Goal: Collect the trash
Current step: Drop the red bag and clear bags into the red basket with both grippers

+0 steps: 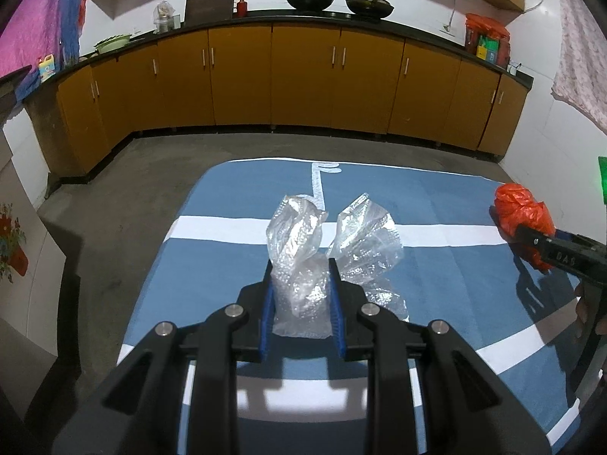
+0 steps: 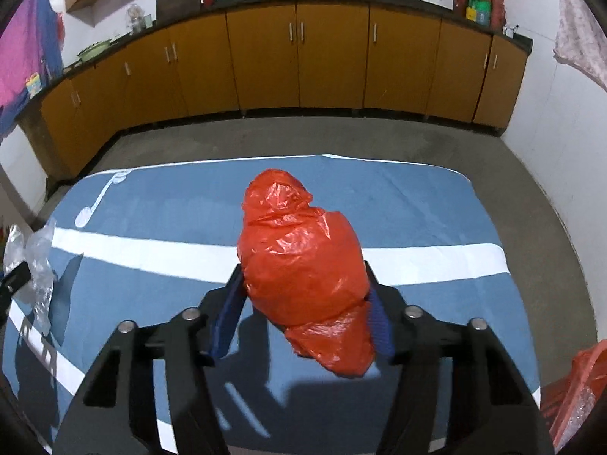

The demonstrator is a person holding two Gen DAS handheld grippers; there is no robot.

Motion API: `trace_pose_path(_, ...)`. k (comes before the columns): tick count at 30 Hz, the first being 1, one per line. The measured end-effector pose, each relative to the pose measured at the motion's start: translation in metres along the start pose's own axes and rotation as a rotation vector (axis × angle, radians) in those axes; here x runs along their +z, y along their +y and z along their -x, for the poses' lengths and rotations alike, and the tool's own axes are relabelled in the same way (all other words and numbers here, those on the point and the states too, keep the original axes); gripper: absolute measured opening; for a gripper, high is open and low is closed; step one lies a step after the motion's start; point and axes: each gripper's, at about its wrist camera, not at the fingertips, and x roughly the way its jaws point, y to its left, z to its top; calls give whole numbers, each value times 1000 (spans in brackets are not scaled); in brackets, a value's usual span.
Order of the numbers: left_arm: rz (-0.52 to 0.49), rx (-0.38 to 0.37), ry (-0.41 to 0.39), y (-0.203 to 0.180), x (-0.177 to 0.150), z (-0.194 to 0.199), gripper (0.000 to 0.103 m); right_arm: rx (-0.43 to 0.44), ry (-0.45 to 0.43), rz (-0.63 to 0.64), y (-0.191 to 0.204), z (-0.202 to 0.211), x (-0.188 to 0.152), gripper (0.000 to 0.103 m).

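With the left gripper [image 1: 299,295] clamped on crumpled clear plastic wrap [image 1: 299,265] above the blue tablecloth [image 1: 212,250], the right gripper [image 2: 303,303], half closed around the red plastic bag [image 2: 299,261], should squeeze firmly before lifting it off the cloth.

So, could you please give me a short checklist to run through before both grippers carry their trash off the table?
1. Left gripper pinching the clear plastic bag: ok.
2. Right gripper around the red plastic bag: ok.
3. Right pads pressing firmly on that bag: cannot tell; it bulges over them.
4. Both bags lifted off the blue tablecloth: cannot tell.
5. Collection bag within reach, possibly the red bag at lower right: cannot tell.
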Motion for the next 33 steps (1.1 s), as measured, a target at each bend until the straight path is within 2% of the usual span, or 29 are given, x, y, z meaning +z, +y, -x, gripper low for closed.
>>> trace_pose_path(6,-7,-21,-3,-6,0,11,25,20,-12,-3,-6,30,-19,53)
trace_pose_path(11,-25,-61,-21,-24,-3,36,25,11,-32,-27,-20,76,-49,53)
trace_pose_path(21,-97,-161,-75,-75,-12,105,25,-66,-110,-102,-57,176,-93,53)
trace_pose_path(33,-169,-279,-98,-147,-26,169,25,-174,-202,-225,-117,258,-124,53)
